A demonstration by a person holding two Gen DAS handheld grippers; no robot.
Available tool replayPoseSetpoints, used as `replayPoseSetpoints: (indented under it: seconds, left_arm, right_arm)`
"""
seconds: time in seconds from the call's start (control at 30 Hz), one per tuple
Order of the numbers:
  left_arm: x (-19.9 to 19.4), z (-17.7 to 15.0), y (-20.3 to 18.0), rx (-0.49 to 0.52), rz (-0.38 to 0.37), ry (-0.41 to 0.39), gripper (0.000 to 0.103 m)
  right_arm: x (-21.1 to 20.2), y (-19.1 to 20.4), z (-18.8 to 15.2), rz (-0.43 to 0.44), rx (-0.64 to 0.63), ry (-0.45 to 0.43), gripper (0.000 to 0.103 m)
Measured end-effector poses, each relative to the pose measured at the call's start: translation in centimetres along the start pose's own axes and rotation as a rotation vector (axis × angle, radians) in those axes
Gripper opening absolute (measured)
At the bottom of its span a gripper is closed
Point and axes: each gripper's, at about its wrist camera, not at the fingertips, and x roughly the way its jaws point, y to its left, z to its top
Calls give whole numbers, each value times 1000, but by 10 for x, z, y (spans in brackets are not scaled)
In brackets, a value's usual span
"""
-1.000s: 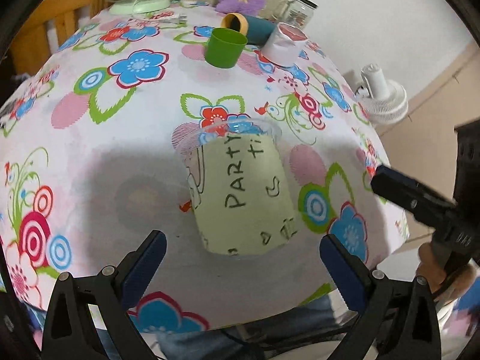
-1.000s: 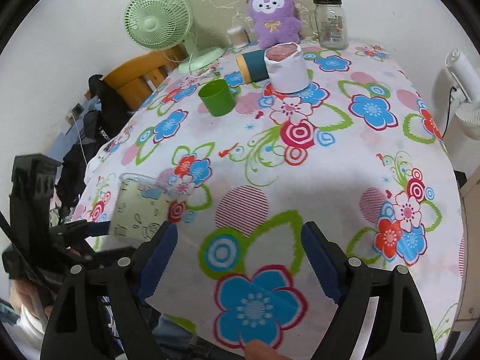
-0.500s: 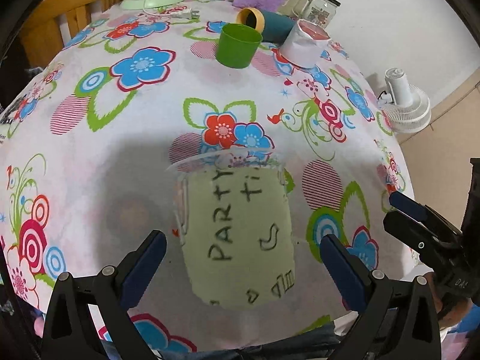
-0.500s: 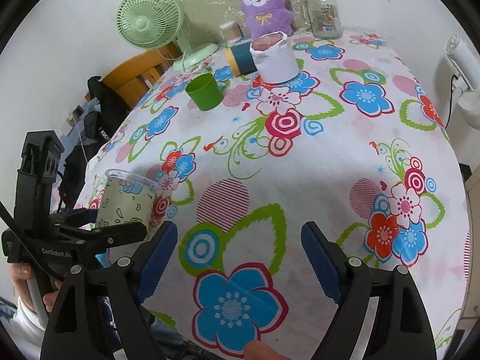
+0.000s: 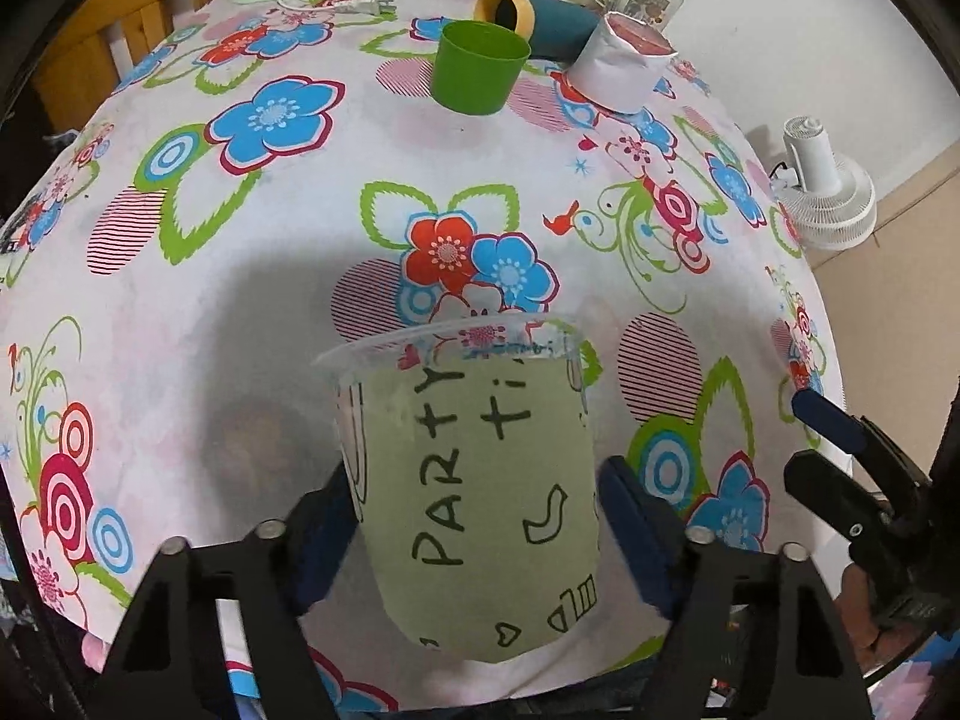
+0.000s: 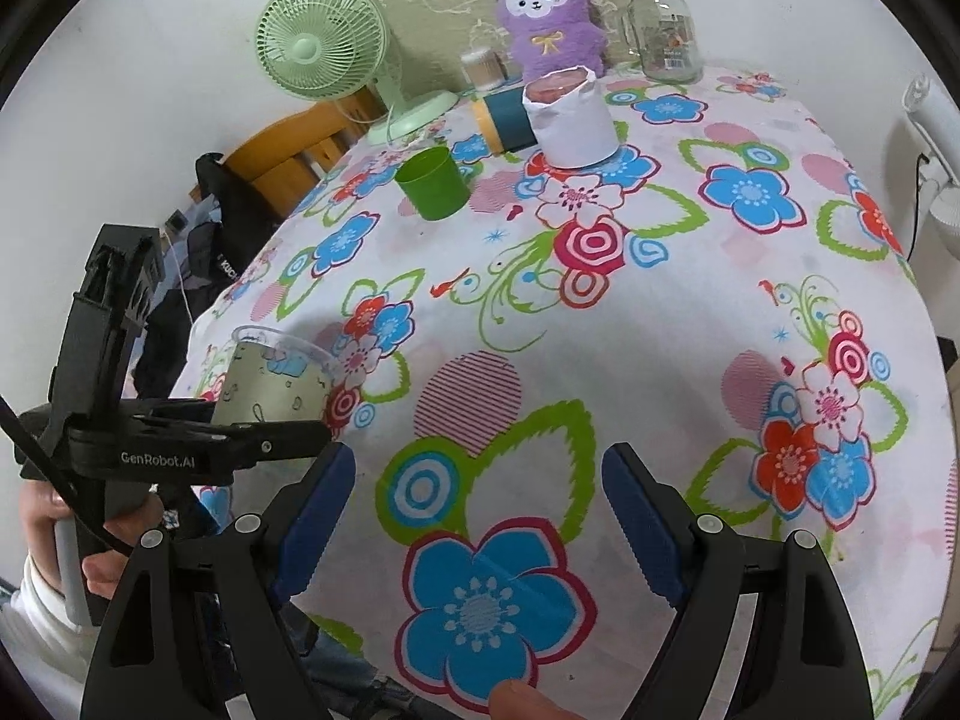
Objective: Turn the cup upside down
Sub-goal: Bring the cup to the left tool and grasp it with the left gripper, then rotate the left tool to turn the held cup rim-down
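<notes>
Your left tongs (image 5: 480,534) clamp the cup (image 5: 474,492) low on its sides, rim up, at the tabletop's (image 6: 660,312) near edge.
That low grip leaves the rim free to turn over. Your right tongs (image 6: 474,516) hang apart, empty. Fan (image 6: 318,42) at 11 o'clock, against the wall.

cup (image 5: 480,492) | clear plastic, green "PARTY" label | upright, mouth up | near table edge
</notes>
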Motion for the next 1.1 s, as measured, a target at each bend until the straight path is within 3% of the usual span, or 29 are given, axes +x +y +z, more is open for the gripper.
replayPoseSetpoints:
  seconds: [0.07, 0.37, 0.5, 0.8, 1.1]
  left_arm:
    - [-1, 1, 0, 7, -2, 13, 66]
    - [-16, 6, -10, 118, 43, 99, 64]
    - [-27, 11, -15, 215, 105, 176, 64]
    - [-33, 18, -22, 391, 241, 441, 64]
    - [2, 14, -31, 490, 379, 747, 64]
  right_arm:
    - [0, -1, -1, 2, 6, -2, 86]
    - [0, 0, -6, 38, -9, -7, 86]
    - [-1, 6, -11, 81, -54, -10, 86]
    - [0, 23, -16, 143, -154, -5, 86]
    - [6, 20, -20, 164, -148, 17, 86]
